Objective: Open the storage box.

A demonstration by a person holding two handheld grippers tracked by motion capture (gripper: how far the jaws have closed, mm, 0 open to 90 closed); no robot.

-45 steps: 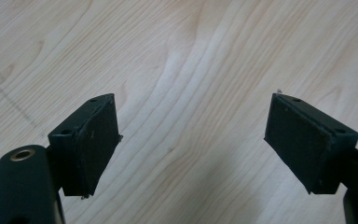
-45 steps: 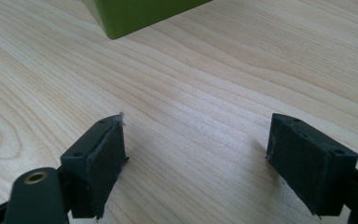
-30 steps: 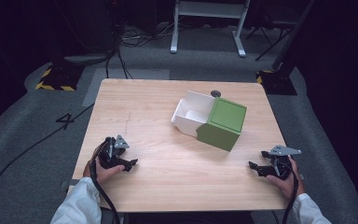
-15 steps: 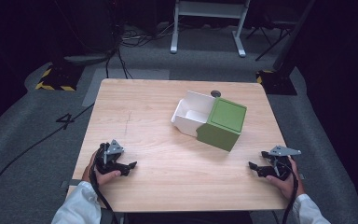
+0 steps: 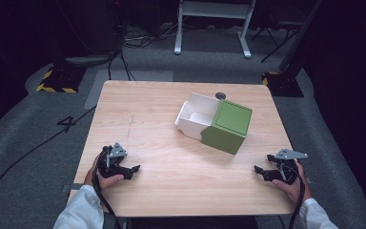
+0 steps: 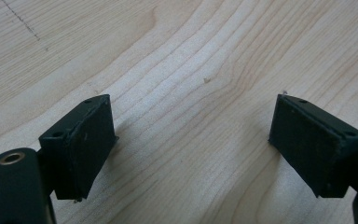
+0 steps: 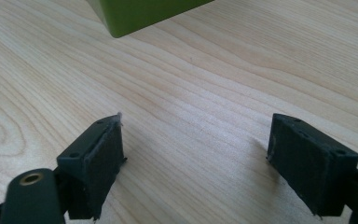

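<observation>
Two nested boxes, green box (image 5: pixel 227 127) against white box (image 5: pixel 196 116), near table (image 5: pixel 171 200) far-right corner: rigid, probably light, slick-walled; grip rims. Left gripper (image 5: pixel 132 169) just widened, empty; right gripper (image 5: pixel 259 170) spread, empty.

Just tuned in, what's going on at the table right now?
A person sits at a wooden table with a gripper in each hand, both resting near the front edge. The left gripper has just been opening its jaws, with nothing between them; the right gripper is open and empty too. Farther back stands a green box lying against a white container. Neither gripper touches them.
</observation>
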